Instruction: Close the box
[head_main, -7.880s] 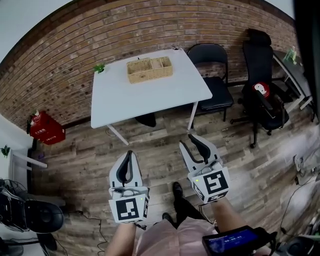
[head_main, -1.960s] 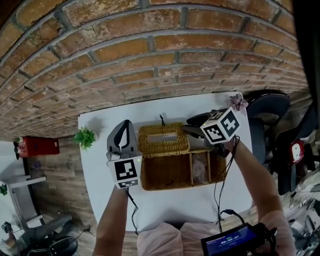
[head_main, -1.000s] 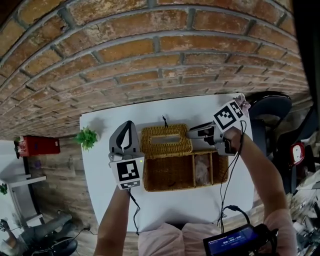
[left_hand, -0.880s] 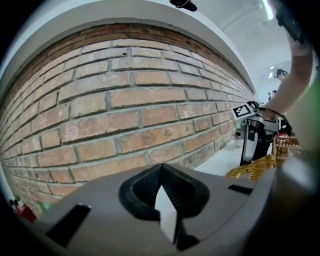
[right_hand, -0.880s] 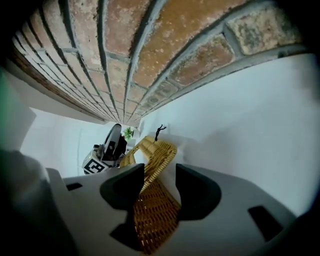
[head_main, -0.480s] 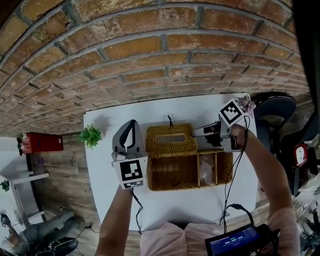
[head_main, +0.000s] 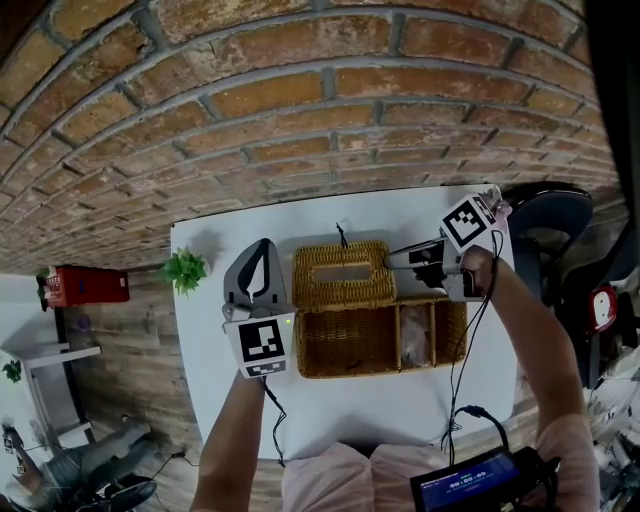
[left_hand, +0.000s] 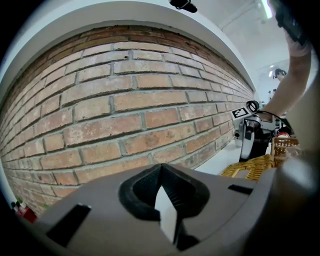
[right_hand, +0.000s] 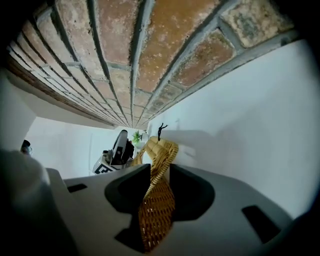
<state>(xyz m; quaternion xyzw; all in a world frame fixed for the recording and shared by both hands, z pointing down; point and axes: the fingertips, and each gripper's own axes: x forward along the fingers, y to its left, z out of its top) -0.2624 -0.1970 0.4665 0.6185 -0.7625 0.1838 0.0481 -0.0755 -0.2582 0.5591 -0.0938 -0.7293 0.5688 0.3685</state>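
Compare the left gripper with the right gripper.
The left gripper has jaws together on nothing; the right gripper is closing its jaws on the wicker lid. The left gripper points at the brick wall; the right gripper points sideways at the wicker lid. Both hang above the white table.

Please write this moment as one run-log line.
right gripper: jaws closing, lid between | left gripper: shut, empty | box: open

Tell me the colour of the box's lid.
Golden-tan woven wicker lid, clearest in the right gripper view.
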